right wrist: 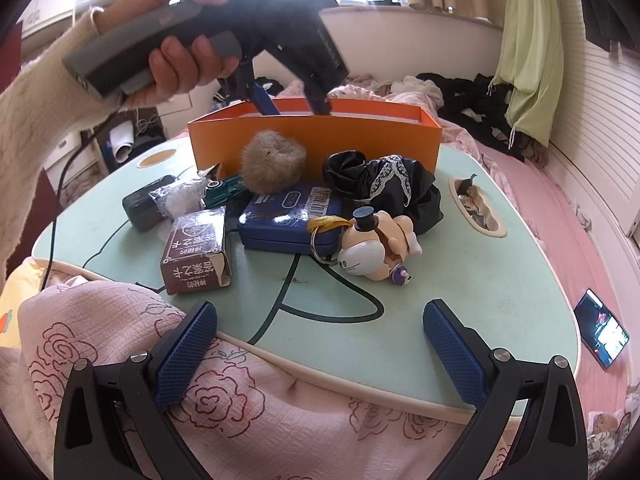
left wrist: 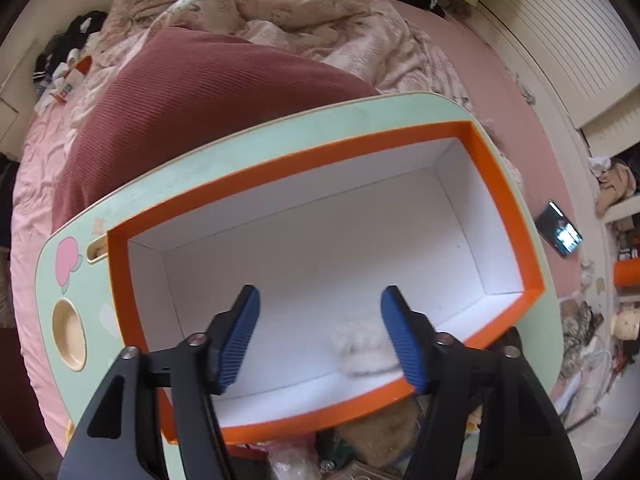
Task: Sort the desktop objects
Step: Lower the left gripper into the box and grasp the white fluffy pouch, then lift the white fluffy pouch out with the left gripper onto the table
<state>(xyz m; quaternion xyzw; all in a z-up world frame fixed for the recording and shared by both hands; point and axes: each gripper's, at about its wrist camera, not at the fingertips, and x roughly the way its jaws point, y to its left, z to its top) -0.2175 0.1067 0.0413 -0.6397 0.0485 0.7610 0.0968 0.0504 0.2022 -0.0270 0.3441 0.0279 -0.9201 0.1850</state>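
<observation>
An orange box (left wrist: 296, 160) with a white inside stands on a mint-green lap table (left wrist: 280, 128). My left gripper (left wrist: 320, 308) is open above the box; a white fluffy thing (left wrist: 360, 350) lies on the box floor by its right finger. In the right wrist view the left gripper (right wrist: 296, 108) dips into the box (right wrist: 320, 140). My right gripper (right wrist: 320, 320) is open and empty at the table's near edge. In front of the box lie a grey fur ball (right wrist: 272, 164), a blue tin (right wrist: 288, 216), a black lace cloth (right wrist: 388, 184), a doll keychain (right wrist: 372, 248), a brown carton (right wrist: 196, 252) and a dark case (right wrist: 146, 204).
A clear plastic wrap (right wrist: 180, 196) and a green toy car (right wrist: 224, 192) lie by the case. The table (right wrist: 440, 300) stands on a pink bed. A phone (right wrist: 600, 332) lies on the bed at right. A slot (right wrist: 476, 208) in the table holds small items. A cup hole (left wrist: 70, 334) is at the table's left.
</observation>
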